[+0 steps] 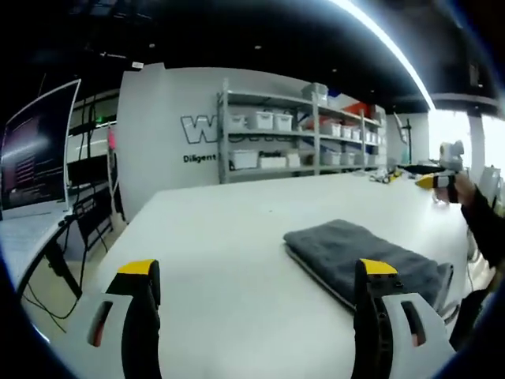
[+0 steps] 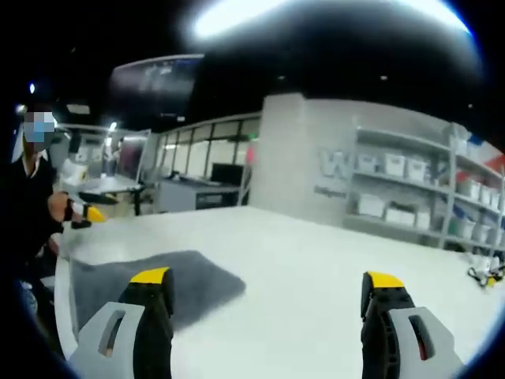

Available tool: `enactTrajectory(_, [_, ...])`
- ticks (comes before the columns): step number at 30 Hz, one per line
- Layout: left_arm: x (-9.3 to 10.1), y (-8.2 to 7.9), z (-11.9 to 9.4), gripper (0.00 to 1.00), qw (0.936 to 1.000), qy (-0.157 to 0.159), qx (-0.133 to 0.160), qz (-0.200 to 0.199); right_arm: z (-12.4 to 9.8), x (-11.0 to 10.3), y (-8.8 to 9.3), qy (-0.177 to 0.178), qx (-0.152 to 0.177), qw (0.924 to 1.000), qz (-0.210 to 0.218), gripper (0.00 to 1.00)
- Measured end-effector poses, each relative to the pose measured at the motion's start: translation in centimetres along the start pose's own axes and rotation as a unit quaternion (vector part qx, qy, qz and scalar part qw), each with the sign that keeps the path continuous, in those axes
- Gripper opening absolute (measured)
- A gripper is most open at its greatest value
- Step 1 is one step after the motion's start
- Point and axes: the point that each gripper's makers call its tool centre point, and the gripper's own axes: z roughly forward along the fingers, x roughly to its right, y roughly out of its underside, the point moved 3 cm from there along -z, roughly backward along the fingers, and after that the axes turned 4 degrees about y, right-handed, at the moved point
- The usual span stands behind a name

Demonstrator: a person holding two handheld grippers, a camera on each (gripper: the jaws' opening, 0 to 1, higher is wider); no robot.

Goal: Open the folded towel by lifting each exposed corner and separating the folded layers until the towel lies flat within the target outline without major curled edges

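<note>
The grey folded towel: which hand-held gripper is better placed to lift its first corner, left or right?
Probably the left. In the left gripper view the grey folded towel lies just beyond the open left hand-held gripper, by its right jaw. The right hand-held gripper, also open, points mostly at the bare white table.

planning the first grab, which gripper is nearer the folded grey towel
Left, though it's close. Left gripper hovers with the folded grey towel by its right finger; right gripper has it beyond its left finger.
</note>
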Motion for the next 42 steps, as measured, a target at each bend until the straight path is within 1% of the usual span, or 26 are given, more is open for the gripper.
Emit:
enactTrajectory(7, [2.0, -0.3, -0.8, 1.00, 0.9996, 0.025, -0.006, 0.010, 0.2, -0.4, -0.8, -0.014, -0.014, 0.9996, -0.021, 1.00])
enactTrajectory(11, [3.1, -0.3, -1.6, 1.00, 0.9988, 0.046, -0.014, 0.008, 0.4, -0.2, -1.8, -0.014, -0.017, 0.9989, -0.041, 1.00])
enactTrajectory(14, [3.5, -0.3, -2.2, 1.00, 0.9985, 0.051, -0.016, 0.008, 0.6, 0.1, -3.0, -0.017, -0.014, 0.9986, -0.048, 1.00])
enactTrajectory(18, [3.7, -0.6, -2.9, 1.00, 0.9987, 0.049, -0.012, 0.011, 0.8, -0.1, -4.2, -0.020, -0.010, 0.9981, -0.058, 1.00])
enactTrajectory(20, [3.8, -0.5, -3.2, 1.00, 0.9985, 0.048, -0.017, 0.020, 0.9, -0.2, -4.6, -0.022, -0.009, 0.9976, -0.065, 1.00])
enactTrajectory(23, [4.0, -0.6, -3.8, 1.00, 0.9982, 0.050, -0.020, 0.028, 1.2, -0.3, -4.9, -0.033, -0.014, 0.9973, -0.063, 1.00])
enactTrajectory(25, [4.2, -0.8, -4.2, 1.00, 0.9984, 0.050, -0.013, 0.023, 1.5, -0.3, -4.9, -0.038, -0.020, 0.9970, -0.064, 1.00])
enactTrajectory(26, [4.1, -0.9, -4.4, 1.00, 0.9988, 0.045, -0.006, 0.017, 1.6, -0.3, -4.9, -0.042, -0.023, 0.9966, -0.067, 1.00])
enactTrajectory(28, [3.8, -1.4, -4.8, 1.00, 0.9995, 0.023, 0.023, 0.001, 1.8, -0.3, -5.2, -0.049, -0.028, 0.9958, -0.072, 1.00])
enactTrajectory(31, [4.2, -0.5, -5.4, 1.00, 0.9996, 0.021, 0.014, -0.014, 2.1, -0.4, -5.7, -0.055, -0.032, 0.9945, -0.083, 1.00])
enactTrajectory(34, [4.7, -0.1, -6.0, 1.00, 0.9995, 0.018, 0.015, -0.022, 2.4, -0.6, -6.2, -0.059, -0.035, 0.9932, -0.094, 1.00])
enactTrajectory(38, [5.4, -0.3, -6.3, 1.00, 0.9993, 0.016, 0.028, -0.017, 3.0, -0.9, -6.6, -0.067, -0.037, 0.9917, -0.103, 1.00])
enactTrajectory(42, [6.8, -1.0, -6.2, 1.00, 0.9979, 0.023, 0.048, -0.038, 3.9, -1.2, -7.1, -0.081, -0.048, 0.9890, -0.114, 1.00])
